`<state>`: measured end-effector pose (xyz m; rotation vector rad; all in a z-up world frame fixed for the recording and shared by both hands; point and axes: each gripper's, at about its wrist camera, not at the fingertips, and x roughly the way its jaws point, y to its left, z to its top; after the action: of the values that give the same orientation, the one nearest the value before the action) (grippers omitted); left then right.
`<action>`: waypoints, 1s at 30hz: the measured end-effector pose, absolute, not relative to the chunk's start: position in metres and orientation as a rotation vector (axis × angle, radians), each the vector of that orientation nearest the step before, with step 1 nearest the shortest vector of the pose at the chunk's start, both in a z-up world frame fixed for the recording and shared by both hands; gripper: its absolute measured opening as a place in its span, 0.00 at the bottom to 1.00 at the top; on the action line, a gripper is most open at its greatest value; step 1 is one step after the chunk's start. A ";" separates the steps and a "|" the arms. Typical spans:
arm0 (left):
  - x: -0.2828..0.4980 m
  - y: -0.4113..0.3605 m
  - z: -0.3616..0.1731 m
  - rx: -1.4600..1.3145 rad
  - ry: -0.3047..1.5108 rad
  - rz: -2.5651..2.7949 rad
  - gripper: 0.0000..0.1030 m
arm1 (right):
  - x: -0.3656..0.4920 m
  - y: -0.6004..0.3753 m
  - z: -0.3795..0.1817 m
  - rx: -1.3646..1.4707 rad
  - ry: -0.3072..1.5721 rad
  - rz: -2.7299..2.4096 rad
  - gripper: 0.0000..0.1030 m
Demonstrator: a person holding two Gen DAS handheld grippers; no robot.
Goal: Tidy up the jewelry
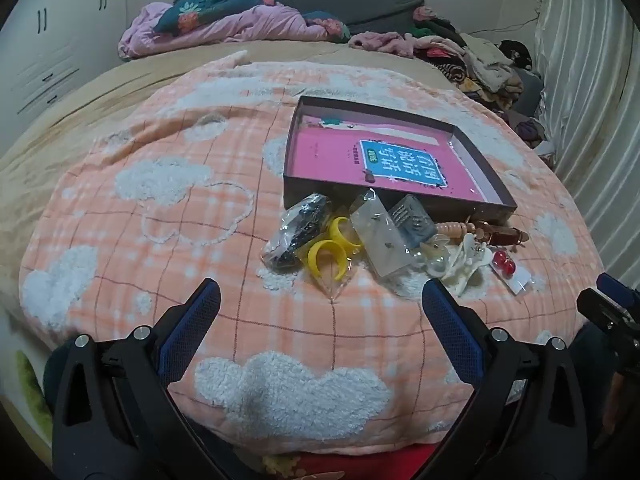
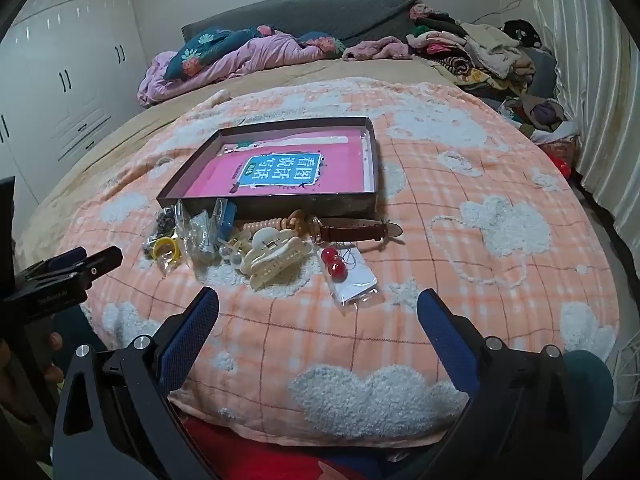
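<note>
While both tongs, left tongs [image 1: 320, 292] and right tongs [image 2: 318, 300], hang wide apart and empty over the blanket [image 1: 160, 208], nothing looks sorted yet: opening step, by my reading. Jewelry lies heaped just ahead of them, against the near wall of the tray [image 2: 280, 202]: hair claw [image 2: 276, 258], watch [image 2: 352, 232], yellow rings [image 1: 328, 252], red earrings [image 2: 334, 264]. Next move likely calls for closing on one piece and lifting it over that wall.
</note>
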<state>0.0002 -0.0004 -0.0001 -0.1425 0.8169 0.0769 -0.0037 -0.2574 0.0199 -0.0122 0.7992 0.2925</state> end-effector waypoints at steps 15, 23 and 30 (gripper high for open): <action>-0.011 -0.002 0.016 -0.157 0.771 0.052 0.92 | -0.009 -0.262 0.027 0.025 0.810 0.294 0.96; -0.012 -0.002 0.018 -0.153 0.768 0.052 0.92 | -0.013 -0.263 0.031 0.026 0.801 0.296 0.96; -0.012 -0.003 0.019 -0.150 0.768 0.052 0.92 | -0.013 -0.261 0.033 0.018 0.787 0.297 0.96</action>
<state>-0.0116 -0.0034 0.0185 -0.1500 0.7677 0.0524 -0.0133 -0.2605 0.0334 0.0180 0.7868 0.2971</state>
